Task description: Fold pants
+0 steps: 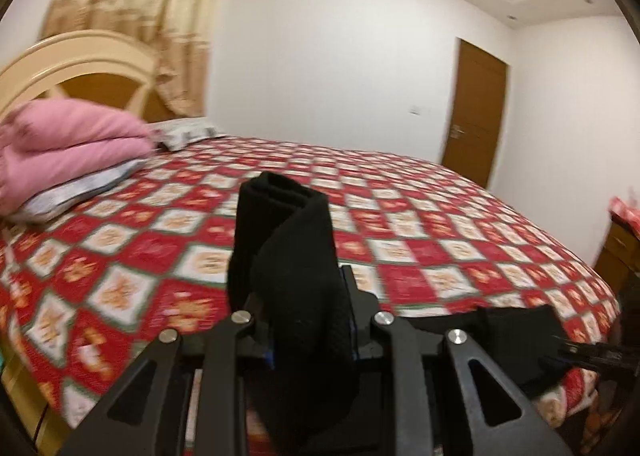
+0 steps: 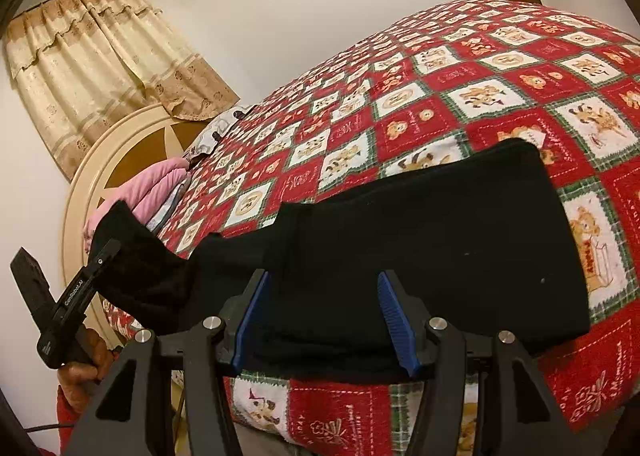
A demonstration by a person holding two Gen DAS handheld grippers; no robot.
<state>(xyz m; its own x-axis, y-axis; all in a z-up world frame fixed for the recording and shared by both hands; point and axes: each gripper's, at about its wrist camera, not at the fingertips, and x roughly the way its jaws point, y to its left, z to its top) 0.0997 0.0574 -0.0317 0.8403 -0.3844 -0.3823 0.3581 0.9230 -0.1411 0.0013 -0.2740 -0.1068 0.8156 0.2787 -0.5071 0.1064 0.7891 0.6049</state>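
The black pants [image 2: 440, 240] lie partly folded on the red patterned bed near its front edge. My left gripper [image 1: 304, 296] is shut on one end of the pants [image 1: 288, 256] and holds that end lifted above the bed. In the right wrist view the left gripper [image 2: 100, 256] shows at the left, clamped on the raised pants end. My right gripper [image 2: 326, 316] is open, its blue pads [image 2: 394, 320] straddling the near edge of the folded pants without pinching it.
The bedspread [image 1: 400, 223] covers a wide bed. A pink folded blanket [image 1: 68, 151] on pillows sits by the headboard [image 1: 72, 67] at the left. A brown door [image 1: 476, 111] and a wooden cabinet [image 1: 616, 256] stand at the right.
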